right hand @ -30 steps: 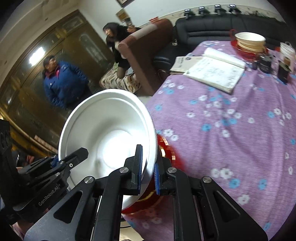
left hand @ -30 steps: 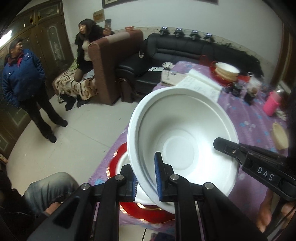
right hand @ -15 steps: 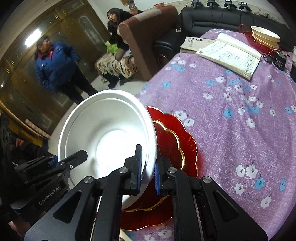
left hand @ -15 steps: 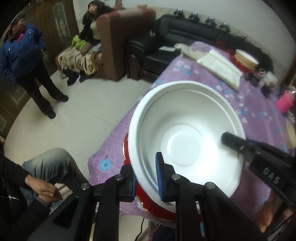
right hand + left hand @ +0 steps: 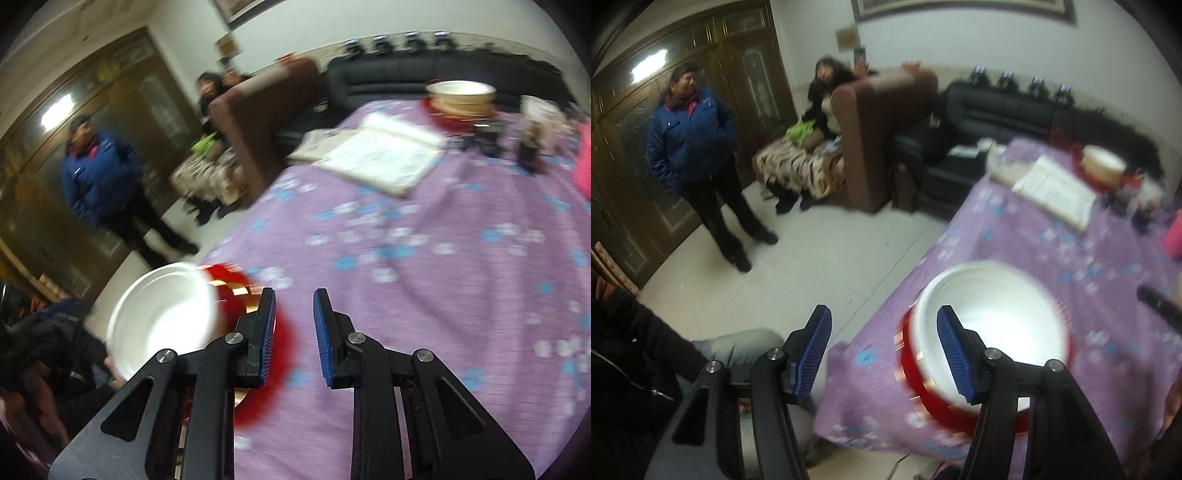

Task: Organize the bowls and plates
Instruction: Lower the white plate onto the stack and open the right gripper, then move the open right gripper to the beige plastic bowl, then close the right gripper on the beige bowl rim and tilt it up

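Note:
A large white bowl rests on a red plate with gold trim at the near corner of the purple flowered table. My left gripper is open and empty, its right finger in front of the bowl's near rim. In the right wrist view the same bowl and red plate lie to the left of my right gripper, which is open and empty above the cloth. Both views are motion-blurred.
An open notebook lies mid-table. A cream bowl on a red plate stands at the far end, with dark small items and a pink cup at the right. Sofas and two people stand beyond the table's left edge.
Both grippers have let go of the white bowl and opened. The bowl now sits on the red plate, and both grippers have pulled back from it.

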Action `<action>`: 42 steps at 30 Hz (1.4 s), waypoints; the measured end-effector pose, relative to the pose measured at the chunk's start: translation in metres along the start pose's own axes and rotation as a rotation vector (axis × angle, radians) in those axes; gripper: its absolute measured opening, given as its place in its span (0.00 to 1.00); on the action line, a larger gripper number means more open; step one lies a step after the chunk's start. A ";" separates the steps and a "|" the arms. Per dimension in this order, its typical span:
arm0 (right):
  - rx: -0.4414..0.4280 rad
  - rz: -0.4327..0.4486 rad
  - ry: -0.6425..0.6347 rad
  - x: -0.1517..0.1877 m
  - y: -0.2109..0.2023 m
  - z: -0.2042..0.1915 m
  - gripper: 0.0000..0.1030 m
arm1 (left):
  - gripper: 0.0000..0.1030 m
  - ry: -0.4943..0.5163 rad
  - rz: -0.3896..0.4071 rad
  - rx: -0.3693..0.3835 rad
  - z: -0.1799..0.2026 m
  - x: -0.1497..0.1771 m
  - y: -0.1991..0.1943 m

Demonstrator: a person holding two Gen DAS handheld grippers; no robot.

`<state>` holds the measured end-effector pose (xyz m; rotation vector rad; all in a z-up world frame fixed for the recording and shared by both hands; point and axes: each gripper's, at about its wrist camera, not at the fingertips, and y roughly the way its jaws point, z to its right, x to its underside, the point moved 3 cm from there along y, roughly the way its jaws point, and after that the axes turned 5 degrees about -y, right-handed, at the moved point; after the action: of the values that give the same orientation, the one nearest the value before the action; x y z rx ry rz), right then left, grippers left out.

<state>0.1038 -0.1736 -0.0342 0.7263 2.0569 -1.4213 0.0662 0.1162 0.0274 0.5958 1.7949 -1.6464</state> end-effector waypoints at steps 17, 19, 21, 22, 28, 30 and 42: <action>0.355 0.265 0.539 0.067 -0.226 0.293 0.40 | 0.72 0.231 -0.245 0.612 0.357 -0.004 0.016; 0.388 0.272 0.594 0.070 -0.231 0.317 0.40 | 0.72 0.251 -0.256 0.626 0.398 0.000 0.024; 0.388 0.250 0.635 0.071 -0.223 0.339 0.40 | 0.72 0.293 -0.258 0.622 0.432 0.007 0.030; 0.387 0.240 0.652 0.070 -0.218 0.346 0.40 | 0.72 0.320 -0.268 0.616 0.451 0.012 0.035; 0.440 0.164 0.676 0.058 -0.180 0.382 0.40 | 0.72 0.424 -0.262 0.610 0.520 0.027 0.044; 0.449 0.157 0.675 0.056 -0.174 0.389 0.40 | 0.72 0.431 -0.262 0.617 0.532 0.032 0.046; 0.399 0.142 0.681 0.061 -0.153 0.405 0.40 | 0.72 0.470 -0.208 0.595 0.566 0.063 0.055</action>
<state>0.0044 -0.5944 -0.0989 1.6792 2.1318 -1.6746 0.1412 -0.4425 -0.0710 1.1685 1.6975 -2.3617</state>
